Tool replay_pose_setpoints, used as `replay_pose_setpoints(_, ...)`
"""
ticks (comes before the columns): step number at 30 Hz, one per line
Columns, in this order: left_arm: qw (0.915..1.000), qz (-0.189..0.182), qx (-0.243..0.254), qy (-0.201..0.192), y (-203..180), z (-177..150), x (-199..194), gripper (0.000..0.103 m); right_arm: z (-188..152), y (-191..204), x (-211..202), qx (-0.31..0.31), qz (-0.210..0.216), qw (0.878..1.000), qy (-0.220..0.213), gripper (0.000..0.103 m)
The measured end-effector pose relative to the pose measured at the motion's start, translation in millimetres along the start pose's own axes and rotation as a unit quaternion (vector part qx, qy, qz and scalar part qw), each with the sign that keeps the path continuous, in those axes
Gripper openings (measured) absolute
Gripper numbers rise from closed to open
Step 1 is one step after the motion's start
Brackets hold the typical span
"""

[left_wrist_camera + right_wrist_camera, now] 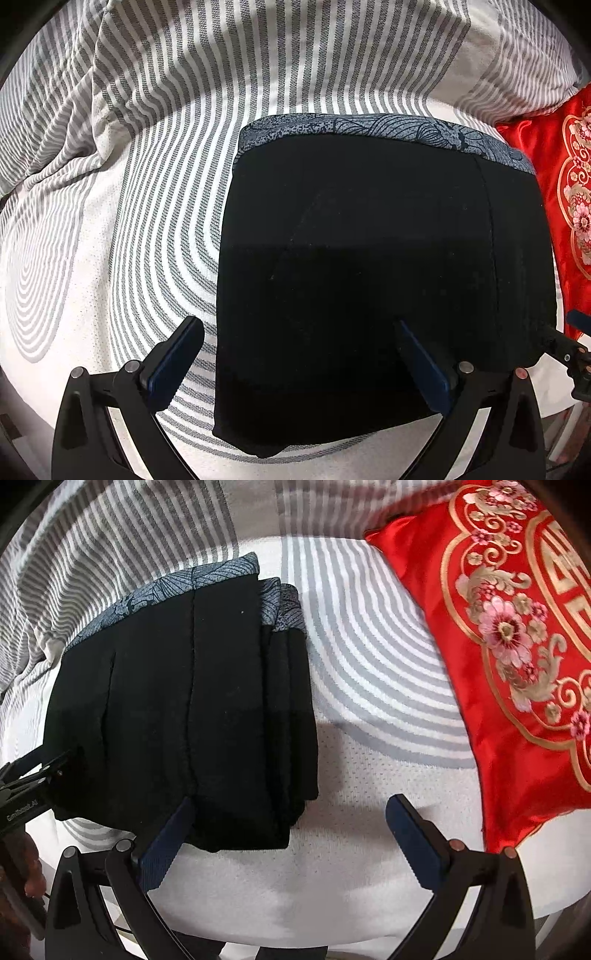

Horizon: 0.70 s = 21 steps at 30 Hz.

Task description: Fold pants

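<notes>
The black pants (369, 266) lie folded into a compact rectangle on the striped bed cover, a blue-grey patterned waistband (388, 127) along the far edge. In the right wrist view the same folded pants (184, 701) show stacked layers at their right side. My left gripper (297, 332) is open, hovering over the near left part of the pants, with nothing between its fingers. My right gripper (291, 812) is open at the pants' near right corner, its left finger (166, 838) over the cloth, holding nothing.
A red embroidered pillow (498, 646) lies right of the pants. The grey-and-white striped bed cover (147, 184) is rumpled at the far left. The near bed edge (295, 934) runs just under the grippers. A hand (29, 867) shows at the lower left.
</notes>
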<state>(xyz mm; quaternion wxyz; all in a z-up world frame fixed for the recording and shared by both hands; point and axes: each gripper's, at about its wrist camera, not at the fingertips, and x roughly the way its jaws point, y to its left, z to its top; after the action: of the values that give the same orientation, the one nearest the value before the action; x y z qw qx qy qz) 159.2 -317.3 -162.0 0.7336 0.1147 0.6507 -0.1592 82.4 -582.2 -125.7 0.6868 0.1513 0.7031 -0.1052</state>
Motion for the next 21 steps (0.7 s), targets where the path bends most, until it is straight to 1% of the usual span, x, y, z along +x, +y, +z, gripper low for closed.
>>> replay_pose_setpoints(5, 1.0, 0.005, 0.003, -0.003, -1, -1, -1, 0.103, -7, -1, -7, -0.002, -0.01, 1.0, -0.001, 0.103)
replay_pose_setpoints(8, 1.0, 0.006, 0.005, -0.001, -1, 0, -1, 0.103, -12, -3, -13, 0.001, -0.013, 1.0, -0.01, 0.103)
replay_pose_setpoints(16, 0.9999, -0.003, 0.008, 0.007, 1, 3, -2, 0.103, 5, 8, -17, -0.01, -0.003, 1.0, -0.023, 0.103)
replay_pose_setpoints(18, 1.0, -0.002, 0.007, 0.0, 3, 2, -8, 0.103, 10, 9, -20, -0.011, 0.001, 1.0, -0.028, 0.103)
replay_pose_setpoints(21, 0.9997, 0.012, 0.009, -0.017, 9, 2, -17, 0.103, 18, 9, -23, -0.011, 0.004, 0.999, -0.036, 0.103)
